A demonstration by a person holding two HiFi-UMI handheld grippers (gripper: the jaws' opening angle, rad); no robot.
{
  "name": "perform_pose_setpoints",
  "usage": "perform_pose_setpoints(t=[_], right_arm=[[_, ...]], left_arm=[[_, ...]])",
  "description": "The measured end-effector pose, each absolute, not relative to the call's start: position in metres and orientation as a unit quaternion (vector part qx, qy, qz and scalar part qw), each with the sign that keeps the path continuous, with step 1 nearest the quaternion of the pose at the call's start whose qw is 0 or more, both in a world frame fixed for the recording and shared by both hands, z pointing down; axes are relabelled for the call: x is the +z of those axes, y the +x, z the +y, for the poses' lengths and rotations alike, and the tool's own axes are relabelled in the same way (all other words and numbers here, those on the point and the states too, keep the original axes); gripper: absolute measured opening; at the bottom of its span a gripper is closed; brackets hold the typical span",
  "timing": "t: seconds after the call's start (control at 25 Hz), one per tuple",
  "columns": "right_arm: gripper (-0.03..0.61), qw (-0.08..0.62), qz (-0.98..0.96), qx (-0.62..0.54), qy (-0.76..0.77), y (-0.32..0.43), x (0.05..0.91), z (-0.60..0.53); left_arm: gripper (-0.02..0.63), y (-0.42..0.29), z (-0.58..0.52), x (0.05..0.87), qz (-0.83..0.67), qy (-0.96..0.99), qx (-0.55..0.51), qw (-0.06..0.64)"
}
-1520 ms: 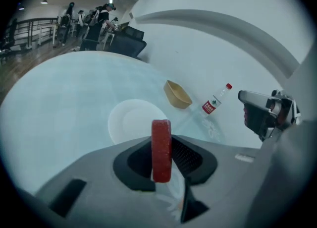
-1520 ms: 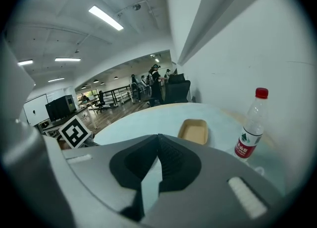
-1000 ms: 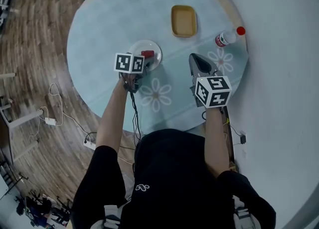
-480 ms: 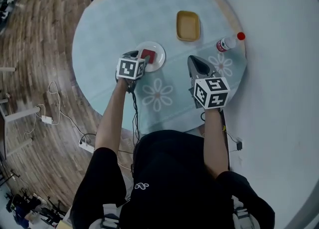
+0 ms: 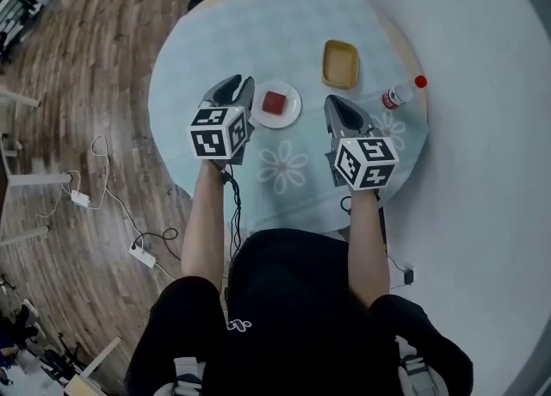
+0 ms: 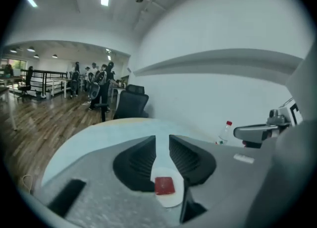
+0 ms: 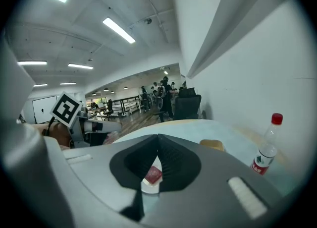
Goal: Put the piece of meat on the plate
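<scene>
The piece of meat (image 5: 275,102) lies flat in the middle of the white plate (image 5: 292,114). It is a small, thin slab, squarish with softened corners, and a deep, even red against the white. Its top looks smooth and dull rather than glossy, and a broad ring of bare plate shows all round it. Nothing touches it.

The plate sits on the round table (image 5: 215,37), which is covered with a pale blue-green cloth printed with white flowers. Both grippers hang above the table on the person's side of the plate. The left gripper (image 5: 234,86) is just beside the plate's left edge. Its jaws are drawing in, with a narrow gap left between them and nothing in it. In the left gripper view, the plate and the red slab show below through that gap, well clear of the pads. The right gripper (image 5: 334,103) hangs off to the plate's right with its jaw tips pressed together and nothing caught between them. In the right gripper view, the meat and part of the plate show beneath the closed tips.

Farther back on the cloth lies an empty tan tray (image 5: 340,64). Near the table's right edge is a clear bottle (image 5: 398,95) with a red cap.
</scene>
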State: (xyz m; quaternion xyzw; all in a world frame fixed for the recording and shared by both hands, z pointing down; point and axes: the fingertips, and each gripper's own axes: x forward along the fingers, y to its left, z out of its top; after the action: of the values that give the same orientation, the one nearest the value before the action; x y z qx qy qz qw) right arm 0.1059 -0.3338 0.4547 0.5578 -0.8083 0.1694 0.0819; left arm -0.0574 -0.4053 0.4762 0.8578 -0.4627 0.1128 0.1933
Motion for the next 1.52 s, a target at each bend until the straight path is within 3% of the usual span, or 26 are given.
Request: perform_pose_setpoints(t=[0.08, 0.12, 0.4, 0.56, 0.84, 1.52], right_arm=[[0.009, 0.064, -0.817, 0.154, 0.552, 0.094, 0.437, -0.336], [0.009, 0.054, -0.821, 0.146, 0.549, 0.088, 0.427, -0.337], [0.008, -0.034, -0.842, 0.087, 0.531, 0.064, 0.356, -0.333], [0.008, -0.062, -0.84, 0.064, 0.535, 0.064, 0.333, -0.324], [0.006, -0.017, -0.832, 0.05, 0.552, 0.063, 0.338, -0.319], [0.008, -0.001, -0.826, 0.048, 0.562, 0.057, 0.344, -0.309]], left_arm=[[0.005, -0.074, -0.397, 0.445, -0.497, 0.848, 0.087, 0.166], [-0.005, -0.082, -0.394, 0.43, -0.512, 0.842, 0.077, 0.154], [-0.003, -0.095, -0.343, 0.334, -0.509, 0.853, -0.066, 0.095], [-0.002, -0.1, -0.329, 0.319, -0.538, 0.841, -0.043, 0.041], [-0.002, -0.093, -0.323, 0.32, -0.549, 0.835, -0.033, 0.031], [-0.002, -0.094, -0.315, 0.335, -0.533, 0.844, -0.025, 0.044]])
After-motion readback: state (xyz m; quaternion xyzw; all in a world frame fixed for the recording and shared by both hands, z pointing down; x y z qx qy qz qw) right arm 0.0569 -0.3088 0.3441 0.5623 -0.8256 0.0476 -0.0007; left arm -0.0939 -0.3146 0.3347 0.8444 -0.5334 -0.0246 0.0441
